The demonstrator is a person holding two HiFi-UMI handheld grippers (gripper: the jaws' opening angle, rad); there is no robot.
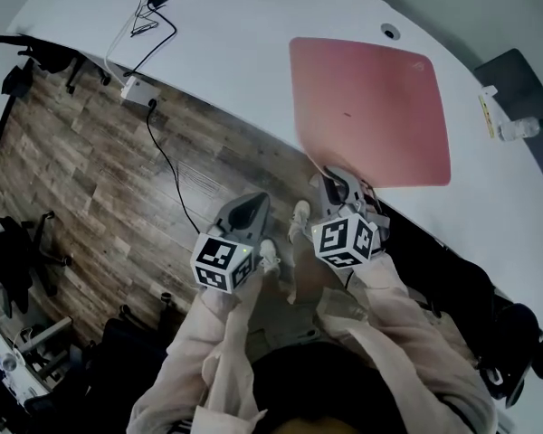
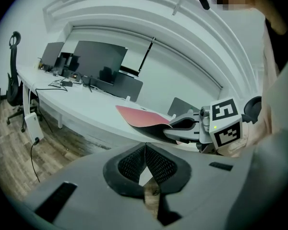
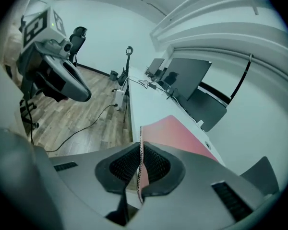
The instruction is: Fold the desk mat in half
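Note:
A red desk mat (image 1: 371,107) lies flat on the white table (image 1: 235,52), its near left corner at the table's front edge. My right gripper (image 1: 335,181) is shut on that corner; in the right gripper view the stitched mat edge (image 3: 140,143) runs upright between the pads of the right gripper (image 3: 140,152). In the left gripper view the held corner of the mat (image 2: 144,118) is lifted and curled, with the right gripper (image 2: 172,125) pinching it. My left gripper (image 1: 252,208) hangs over the wooden floor, left of the right one and apart from the mat. The left gripper (image 2: 145,150) is shut on nothing.
A power strip (image 1: 138,90) and black cables (image 1: 167,165) lie on the floor under the table's edge. Monitors (image 2: 98,59) stand far along the table. A bottle (image 1: 518,130) lies right of the mat. Office chairs (image 1: 18,251) stand at the left. The person's shoes (image 1: 299,220) are below the grippers.

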